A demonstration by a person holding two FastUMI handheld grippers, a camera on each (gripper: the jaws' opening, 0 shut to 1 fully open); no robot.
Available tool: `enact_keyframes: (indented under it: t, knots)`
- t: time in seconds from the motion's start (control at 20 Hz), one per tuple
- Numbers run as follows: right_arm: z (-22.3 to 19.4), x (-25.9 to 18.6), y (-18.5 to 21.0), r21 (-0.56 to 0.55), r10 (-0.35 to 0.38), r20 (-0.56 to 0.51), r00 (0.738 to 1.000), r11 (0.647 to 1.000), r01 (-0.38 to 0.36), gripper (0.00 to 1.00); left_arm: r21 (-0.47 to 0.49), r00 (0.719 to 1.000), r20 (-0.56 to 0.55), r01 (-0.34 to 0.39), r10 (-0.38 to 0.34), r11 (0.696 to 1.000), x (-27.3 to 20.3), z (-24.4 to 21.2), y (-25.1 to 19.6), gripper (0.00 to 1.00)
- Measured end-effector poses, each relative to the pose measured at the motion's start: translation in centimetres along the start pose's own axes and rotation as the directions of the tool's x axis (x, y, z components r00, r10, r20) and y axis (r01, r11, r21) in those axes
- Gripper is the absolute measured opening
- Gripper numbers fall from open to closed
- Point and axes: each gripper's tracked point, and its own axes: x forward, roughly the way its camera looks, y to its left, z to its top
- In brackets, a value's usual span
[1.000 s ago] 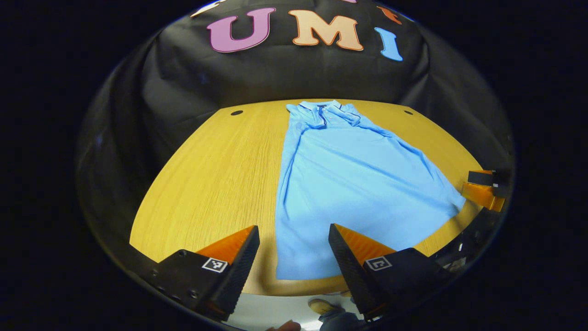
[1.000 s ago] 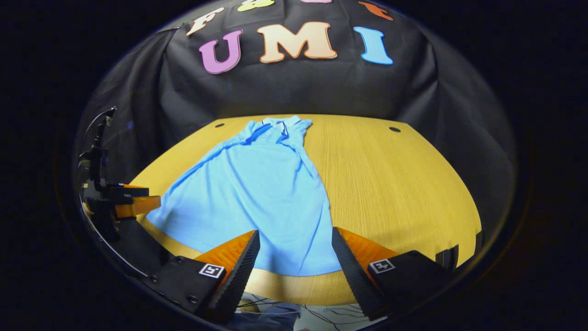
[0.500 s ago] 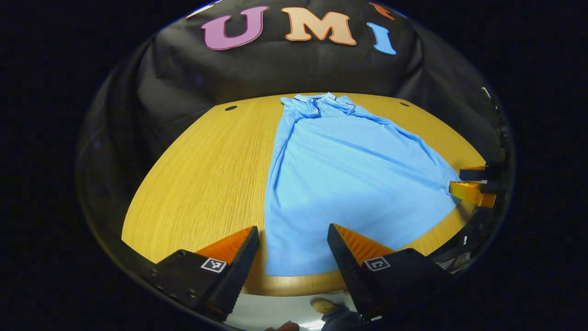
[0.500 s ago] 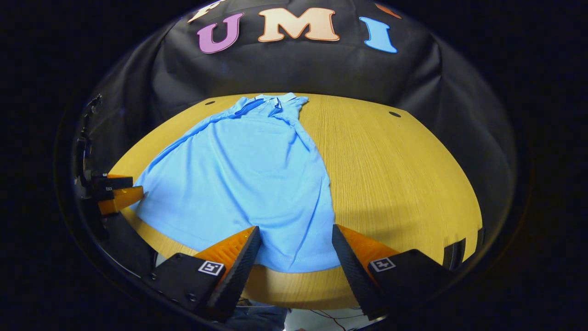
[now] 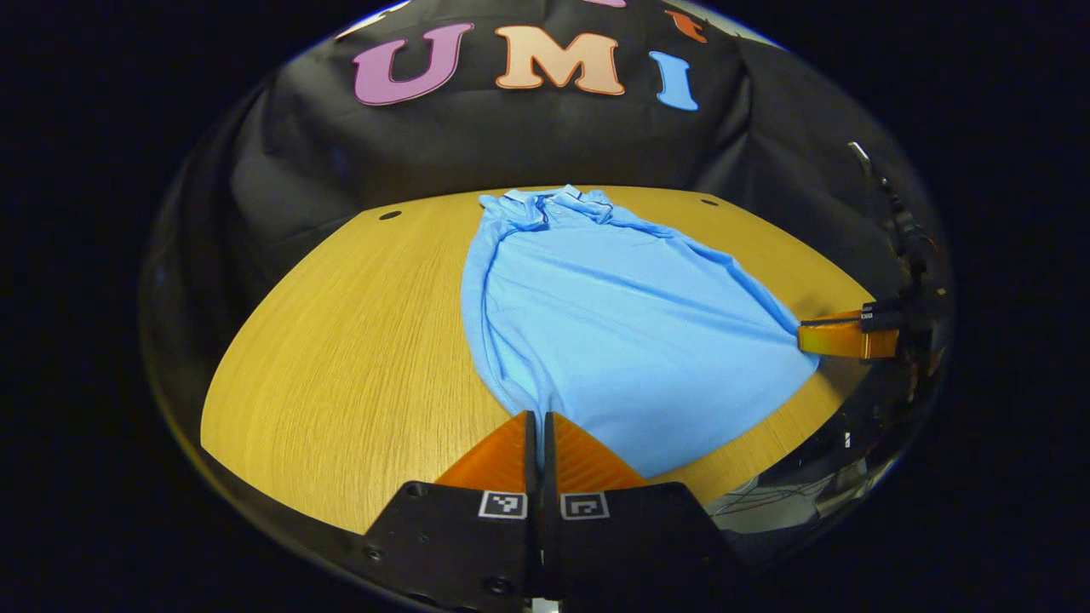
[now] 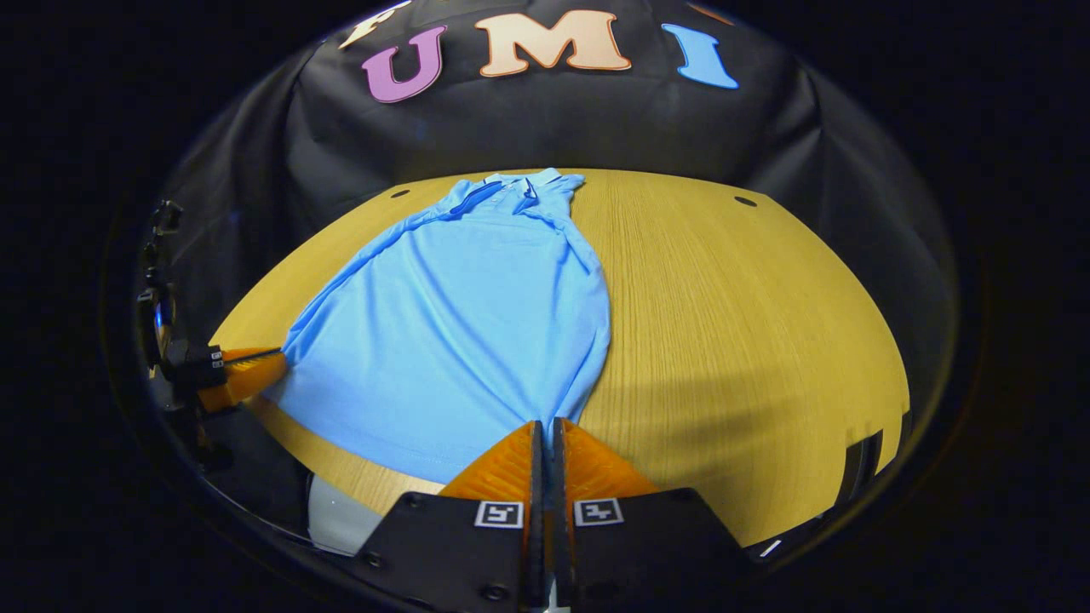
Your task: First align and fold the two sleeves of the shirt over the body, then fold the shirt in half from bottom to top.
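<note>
Left gripper view – bare table flanks shirt

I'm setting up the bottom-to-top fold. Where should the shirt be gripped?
Grip the shirt at its two hem corners, coming from the table's near edge: the hem lies nearest, the collar far. Both the left hand-held gripper and right hand-held gripper are shut there.
</note>
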Motion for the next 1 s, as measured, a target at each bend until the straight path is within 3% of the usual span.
enact_keyframes:
  t: [0.2, 0.55, 1.0]
  knots:
    - [1.0, -0.3, 1.3, 0.018, 0.037, 0.004, 0.999, 0.999, -0.037, 0.04, -0.086, 0.997, -0.075, -0.036, 0.030, 0.996, 0.1, 0.6, 0.2, 0.00]
    - [9.7, -2.1, 3.2, 0.025, 0.105, 0.157, 0.982, 0.994, -0.110, 0.07, -0.085, 0.998, 0.055, 0.009, -0.005, 0.996, -0.9, 9.0, -0.5, 0.00]
    - [22.1, -2.0, 2.8, -0.017, 0.181, 0.335, 0.925, 0.982, -0.186, 0.07, -0.085, 0.983, 0.165, -0.070, 0.083, 0.994, 0.5, 20.0, 1.8, 0.00]
